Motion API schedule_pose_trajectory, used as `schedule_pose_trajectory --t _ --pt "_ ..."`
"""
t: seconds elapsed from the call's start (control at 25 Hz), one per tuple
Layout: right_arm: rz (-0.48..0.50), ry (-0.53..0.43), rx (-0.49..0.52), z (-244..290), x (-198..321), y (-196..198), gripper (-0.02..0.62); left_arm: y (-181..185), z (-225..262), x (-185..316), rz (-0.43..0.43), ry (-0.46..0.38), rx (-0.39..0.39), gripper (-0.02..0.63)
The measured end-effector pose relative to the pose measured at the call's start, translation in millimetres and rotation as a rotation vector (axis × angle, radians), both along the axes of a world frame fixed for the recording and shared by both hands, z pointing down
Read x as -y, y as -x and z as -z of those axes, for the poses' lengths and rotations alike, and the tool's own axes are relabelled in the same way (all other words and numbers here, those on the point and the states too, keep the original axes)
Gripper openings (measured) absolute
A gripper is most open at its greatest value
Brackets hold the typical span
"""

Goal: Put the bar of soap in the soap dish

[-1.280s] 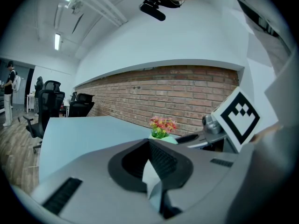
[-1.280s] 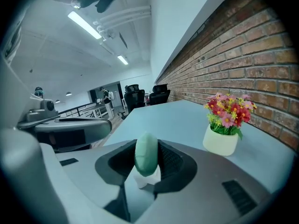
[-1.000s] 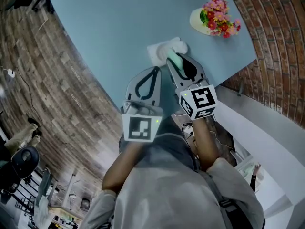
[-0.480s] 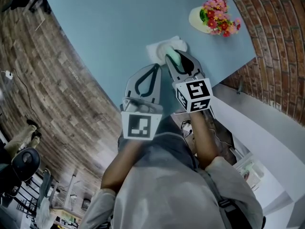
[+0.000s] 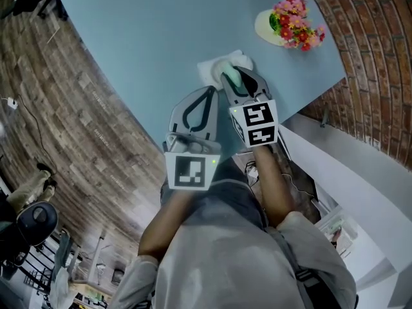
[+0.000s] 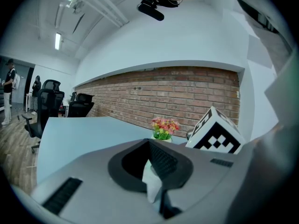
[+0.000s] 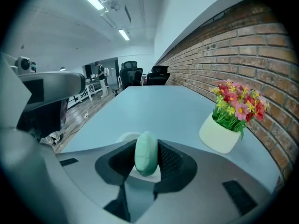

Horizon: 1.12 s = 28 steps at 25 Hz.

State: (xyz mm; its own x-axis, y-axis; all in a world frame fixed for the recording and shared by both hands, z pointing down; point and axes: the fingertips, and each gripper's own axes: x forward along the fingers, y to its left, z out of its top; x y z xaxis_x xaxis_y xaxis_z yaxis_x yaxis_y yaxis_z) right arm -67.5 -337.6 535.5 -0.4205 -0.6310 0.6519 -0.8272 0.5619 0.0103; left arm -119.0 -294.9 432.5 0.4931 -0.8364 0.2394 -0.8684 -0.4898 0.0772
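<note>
Right gripper view: our right tongs (image 7: 145,159) pinch the soap bar (image 7: 146,147) on edge, just over the soap dish (image 7: 122,138) by the desk's (image 7: 154,106) near edge; our left tongs (image 5: 210,91) sit closed.

No readable txt, nos. or brands. Only b/w square patterns on left cube (image 5: 188,170), at 7 o'clock of right cube (image 5: 255,123); no letters.

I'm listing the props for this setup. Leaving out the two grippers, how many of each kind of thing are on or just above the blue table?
bar of soap: 1
soap dish: 1
pot of flowers: 1
Total: 3
</note>
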Motion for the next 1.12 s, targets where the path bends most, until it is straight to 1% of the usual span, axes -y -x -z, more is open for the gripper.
schedule_pose_trajectory --t 0.08,0.2,0.36,0.48,0.84,0.92,1.04,1.12 --pt "0.006 0.016 -0.028 -4.8 0.1 -1.1 0.13 -0.3 0.2 1.0 0.005 0.005 -0.007 0.003" --pt "0.002 0.029 -0.05 -7.7 3.2 -1.1 0.13 1.0 2.7 4.7 0.002 -0.012 -0.001 0.003" --pt "-0.006 0.054 -0.061 -10.3 5.3 -2.4 0.13 -0.1 1.6 6.0 -0.005 -0.01 0.01 0.003" --pt "-0.013 0.085 -0.063 -9.9 6.5 -3.5 0.13 -0.6 0.2 6.9 -0.001 -0.006 -0.005 0.003" --pt "0.033 0.156 -0.093 -11.8 9.8 -1.0 0.132 -3.6 -1.9 8.9 -0.016 0.01 -0.021 0.003" --pt "0.038 0.164 -0.082 -12.5 11.1 -1.0 0.133 -3.6 -2.0 10.0 -0.017 0.009 -0.034 0.003" --pt "0.038 0.199 -0.033 -12.9 13.6 -0.6 0.138 -4.6 -3.1 10.9 -0.027 0.005 -0.034 0.003" --pt "0.054 0.214 -0.013 -11.8 12.9 2.7 0.143 -2.1 -1.7 11.1 -0.017 0.001 -0.04 0.003"
